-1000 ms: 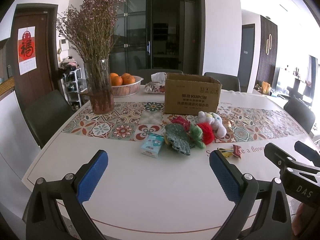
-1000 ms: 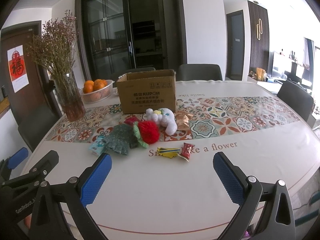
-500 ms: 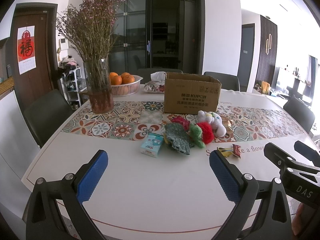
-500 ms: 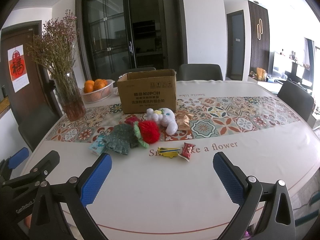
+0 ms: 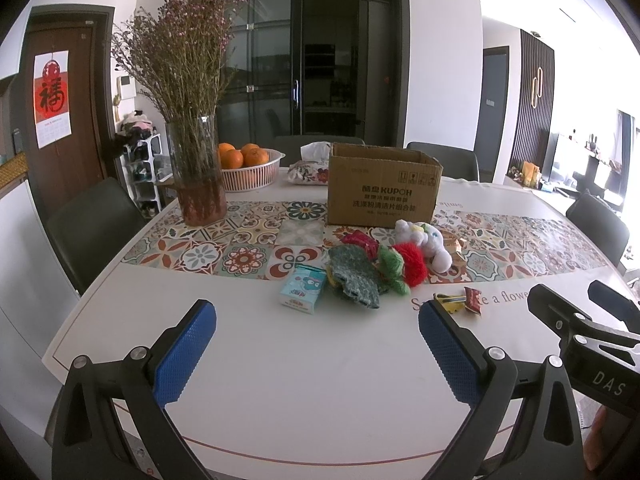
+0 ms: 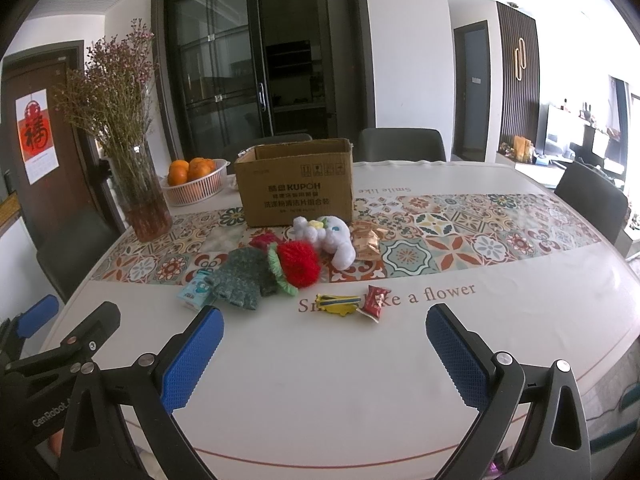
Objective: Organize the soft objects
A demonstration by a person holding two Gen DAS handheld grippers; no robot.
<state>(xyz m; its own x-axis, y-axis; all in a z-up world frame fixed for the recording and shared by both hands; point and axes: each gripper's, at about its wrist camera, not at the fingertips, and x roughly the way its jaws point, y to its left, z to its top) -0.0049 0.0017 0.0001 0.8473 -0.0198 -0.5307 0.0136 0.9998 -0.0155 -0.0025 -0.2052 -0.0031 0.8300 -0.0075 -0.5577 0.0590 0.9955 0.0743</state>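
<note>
Soft objects: green knit glove (image 6: 240,280), red pompom (image 6: 299,264), white plush (image 6: 328,236) lie clustered on the counter (image 6: 320,380) before the open cardboard box (image 6: 296,184). My left gripper (image 5: 316,346) and right gripper (image 6: 322,344) hover, fingers apart, empty. Nothing grabbed yet; next, reach for the glove.

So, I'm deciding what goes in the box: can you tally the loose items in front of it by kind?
Soft items: 4 (white plush toy, red pompom, green knit glove, small red knit piece)
Snack packets: 3 (gold, yellow, red)
Tissue packs: 1
Total: 8
</note>
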